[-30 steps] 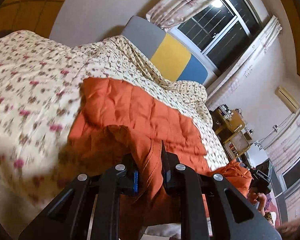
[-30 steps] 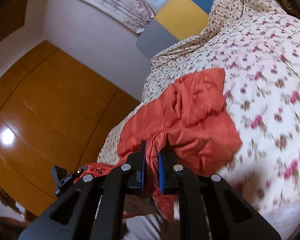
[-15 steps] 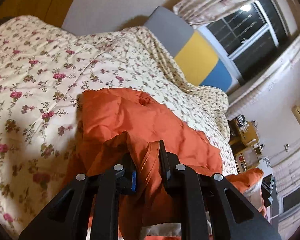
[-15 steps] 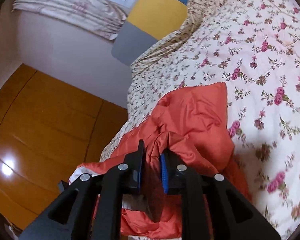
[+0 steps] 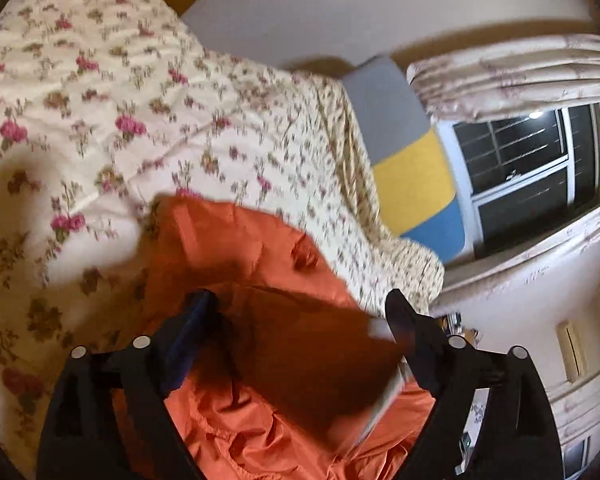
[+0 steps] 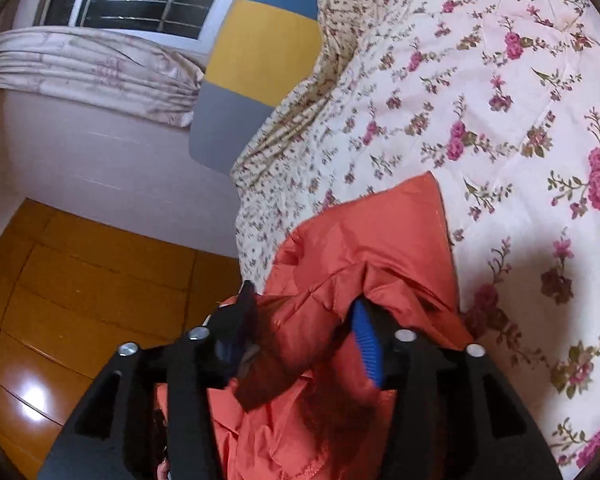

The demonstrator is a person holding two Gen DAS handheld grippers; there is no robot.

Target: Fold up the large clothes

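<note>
A: Where is your orange jacket [image 5: 236, 248] right now?

B: It lies bunched on the floral quilt [image 5: 100, 120], filling the lower middle of the left wrist frame. In the right wrist frame the same orange jacket [image 6: 372, 232] sits at the lower centre, its flat edge reaching up toward the middle of the frame onto the floral quilt [image 6: 500, 80].

A: And your left gripper [image 5: 300, 312]?

B: Its jaws have just been opening. The 2 fingers stand wide apart at the bottom of the frame, with orange fabric lying between them but neither pad pressing on it. The picture is blurred there.

A: Your right gripper [image 6: 308, 304]?

B: Its jaws have just been opening too. They are spread, and a fold of the jacket sits between them. The blue ribbed pad [image 6: 366, 344] on the right-hand side of the frame is bare along its face; whether the cloth still brushes the other pad, I cannot tell.

A: What lies beyond the bed?

B: A grey, yellow and blue headboard [image 5: 412, 168] at the right centre of the left frame, beside a dark window [image 5: 532, 168] with a pale curtain [image 5: 512, 68] above it. In the right frame a wooden floor [image 6: 80, 300] fills the lower left.
</note>
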